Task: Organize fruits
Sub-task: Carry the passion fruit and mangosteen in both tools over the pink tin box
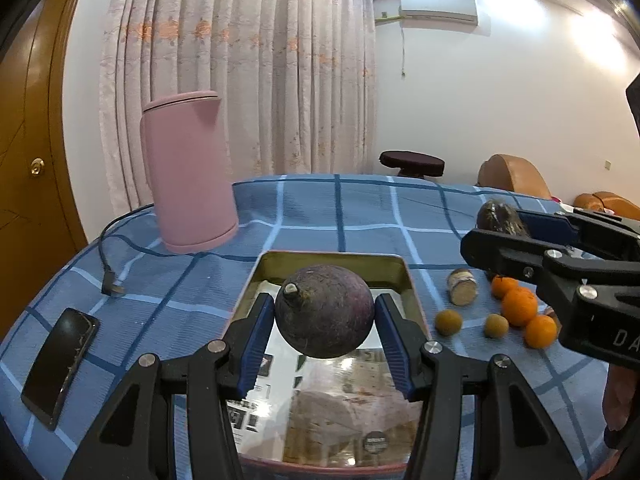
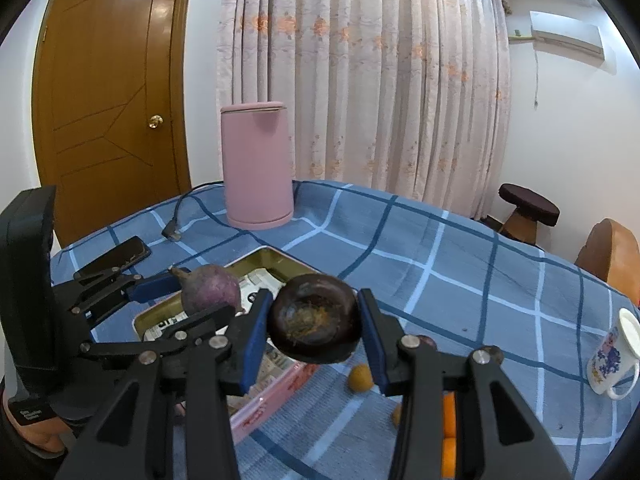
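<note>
Left wrist view: left gripper (image 1: 325, 318) clamps a round purple-skinned fruit (image 1: 325, 312) above the shiny rectangular metal tray (image 1: 392, 276) on the blue checked tablecloth (image 1: 312, 208). To its right, the right gripper (image 2: 313, 322) clamps a dark brown round fruit (image 2: 314, 318) beside the tray.

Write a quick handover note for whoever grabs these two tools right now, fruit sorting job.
Left tool: shut on the round purple fruit, held above the metal tray.
Right tool: shut on the dark brown fruit, held up beside the tray's right edge.
On the blue checked cloth right of the tray: three oranges, two small brown fruits, and a short cut stalk piece.
Done: both fruits lifted; no fruit visibly in the tray.
Left: set these down, then sort the rest.
</note>
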Action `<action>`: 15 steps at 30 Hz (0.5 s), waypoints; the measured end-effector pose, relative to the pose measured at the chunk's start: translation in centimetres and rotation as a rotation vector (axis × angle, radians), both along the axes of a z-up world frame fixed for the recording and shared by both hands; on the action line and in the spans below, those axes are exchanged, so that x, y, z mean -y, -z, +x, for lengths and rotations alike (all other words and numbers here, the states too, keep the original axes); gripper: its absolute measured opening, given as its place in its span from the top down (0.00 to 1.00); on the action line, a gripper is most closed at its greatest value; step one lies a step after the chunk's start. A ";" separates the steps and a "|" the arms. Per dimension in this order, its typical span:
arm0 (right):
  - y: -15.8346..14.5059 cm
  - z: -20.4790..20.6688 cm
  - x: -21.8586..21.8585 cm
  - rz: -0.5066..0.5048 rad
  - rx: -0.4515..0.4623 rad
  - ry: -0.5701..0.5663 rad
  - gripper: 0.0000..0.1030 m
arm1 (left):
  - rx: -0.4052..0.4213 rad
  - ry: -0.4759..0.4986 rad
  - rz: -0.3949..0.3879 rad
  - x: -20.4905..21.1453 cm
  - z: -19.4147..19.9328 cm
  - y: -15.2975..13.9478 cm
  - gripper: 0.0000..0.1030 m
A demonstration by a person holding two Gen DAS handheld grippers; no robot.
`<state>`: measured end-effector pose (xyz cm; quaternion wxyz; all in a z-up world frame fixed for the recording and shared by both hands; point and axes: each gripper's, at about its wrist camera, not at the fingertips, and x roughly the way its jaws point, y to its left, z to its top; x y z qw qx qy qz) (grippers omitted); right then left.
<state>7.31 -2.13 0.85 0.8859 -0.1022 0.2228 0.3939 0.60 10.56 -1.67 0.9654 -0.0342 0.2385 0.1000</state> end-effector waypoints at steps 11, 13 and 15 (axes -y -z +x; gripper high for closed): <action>1.1 0.2 -2.4 -0.011 -0.018 -0.030 0.56 | -0.021 -0.022 0.009 -1.1 0.3 0.6 0.48; 1.4 0.4 -2.7 -0.015 -0.026 -0.034 0.56 | -0.024 -0.023 0.008 -1.3 0.4 0.6 0.48; 1.7 0.4 -3.0 -0.021 -0.031 -0.037 0.56 | -0.026 -0.026 0.006 -1.5 0.4 0.7 0.48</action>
